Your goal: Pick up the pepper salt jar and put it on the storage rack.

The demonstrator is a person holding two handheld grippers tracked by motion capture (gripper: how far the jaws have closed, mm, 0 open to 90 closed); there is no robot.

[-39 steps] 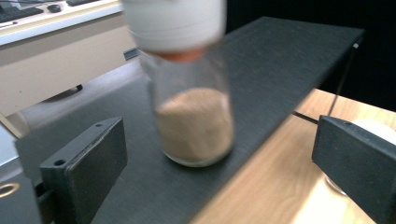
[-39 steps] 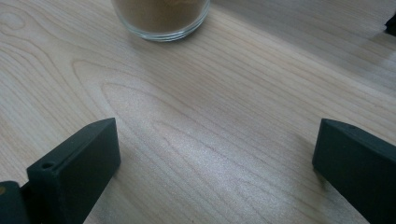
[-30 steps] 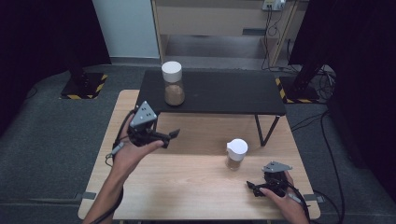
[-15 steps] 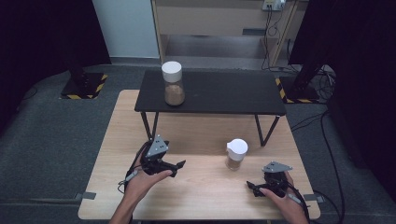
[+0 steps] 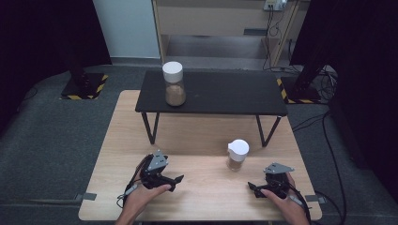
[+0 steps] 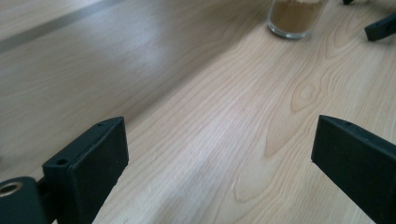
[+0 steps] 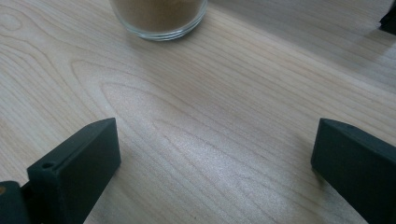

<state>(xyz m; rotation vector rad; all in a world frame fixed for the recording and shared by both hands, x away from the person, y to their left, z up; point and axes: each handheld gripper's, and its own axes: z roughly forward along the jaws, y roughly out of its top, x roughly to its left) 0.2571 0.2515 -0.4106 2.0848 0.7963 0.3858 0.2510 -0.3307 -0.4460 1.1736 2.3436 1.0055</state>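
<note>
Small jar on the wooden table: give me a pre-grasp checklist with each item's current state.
1. Small jar upright, white lid on: ok.
2. Left gripper open, nothing held: ok.
3. Right gripper open, nothing held: ok.
4. Bare wood between each gripper and the jar: ok.
5. Either gripper around the jar: not ok, both stand short of it.
6. Lid tight: cannot tell.

Near jar (image 5: 237, 154): clear glass, white lid, brown contents
Wooden table (image 5: 206, 197): pale grain
Raised shelf (image 5: 220, 91): black

grey carpet floor (image 5: 56, 136), pale wall panel (image 5: 124, 28), perhaps shelving (image 5: 211, 18)
</note>
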